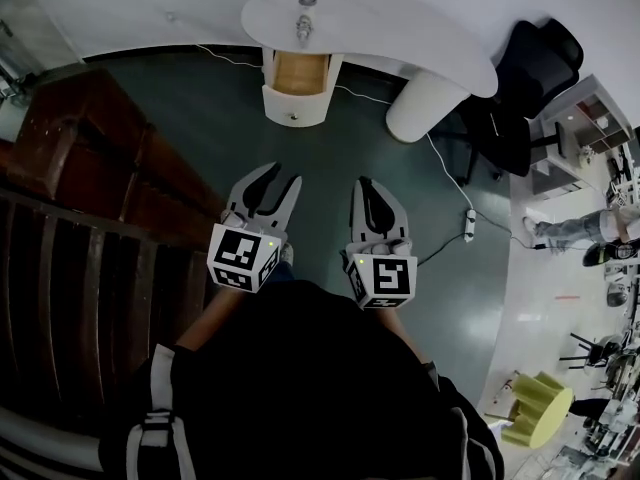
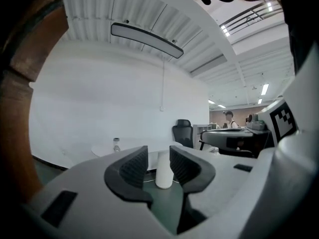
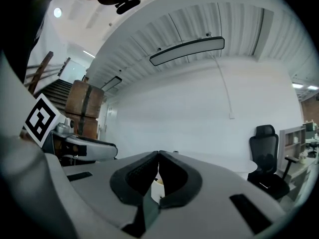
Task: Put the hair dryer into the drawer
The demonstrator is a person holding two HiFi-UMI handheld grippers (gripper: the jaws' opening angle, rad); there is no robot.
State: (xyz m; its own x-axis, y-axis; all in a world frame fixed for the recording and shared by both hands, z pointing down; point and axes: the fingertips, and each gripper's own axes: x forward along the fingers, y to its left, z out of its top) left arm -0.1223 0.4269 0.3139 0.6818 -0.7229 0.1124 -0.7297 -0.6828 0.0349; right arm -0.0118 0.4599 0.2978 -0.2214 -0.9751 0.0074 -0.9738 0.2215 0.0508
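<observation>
White table (image 1: 440, 48) at the far side bears what seems the dryer (image 1: 305, 18), above the open drawer (image 1: 294, 108); left gripper (image 1: 284, 173) gapes empty, right gripper (image 1: 365, 181) is clenched on nothing; the dryer is likely light, slick plastic, best gripped by the handle.

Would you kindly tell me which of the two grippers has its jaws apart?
The left gripper: its jaws stand apart with nothing gripped, whereas the right gripper has its jaws closed together.

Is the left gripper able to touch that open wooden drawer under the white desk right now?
Probably not yet. The left gripper, jaws apart and empty, hangs well short of the open wooden drawer; only dark floor lies between.
</observation>
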